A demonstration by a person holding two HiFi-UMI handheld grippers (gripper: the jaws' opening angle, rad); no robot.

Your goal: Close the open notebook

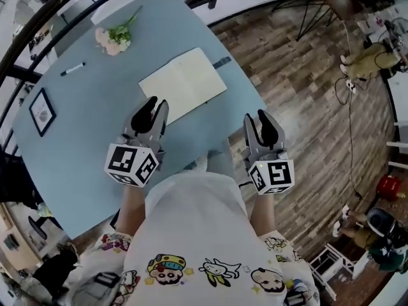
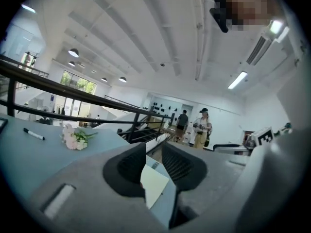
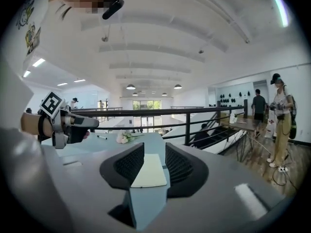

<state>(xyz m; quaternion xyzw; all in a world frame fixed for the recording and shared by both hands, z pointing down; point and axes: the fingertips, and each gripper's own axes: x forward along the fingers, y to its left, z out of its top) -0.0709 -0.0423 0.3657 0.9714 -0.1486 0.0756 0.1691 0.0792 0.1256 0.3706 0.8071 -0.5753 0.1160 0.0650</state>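
Observation:
The notebook [image 1: 183,83] lies open on the light blue table [image 1: 89,139], its cream pages blank and facing up. My left gripper [image 1: 156,106] hovers at the notebook's near edge with its jaws apart and nothing between them. In the left gripper view the gripper [image 2: 153,149] looks over a page corner of the notebook [image 2: 154,183]. My right gripper [image 1: 257,118] hangs near the table's right edge, to the right of the notebook, open and empty. In the right gripper view the notebook [image 3: 150,174] shows through the gap of the gripper [image 3: 154,149].
At the far side of the table lie a bunch of pale flowers [image 1: 115,38] and a black marker [image 1: 72,69]. A small framed picture [image 1: 42,111] lies to the left. A dark railing [image 3: 184,113] runs behind the table. Wooden floor [image 1: 306,107] lies to the right.

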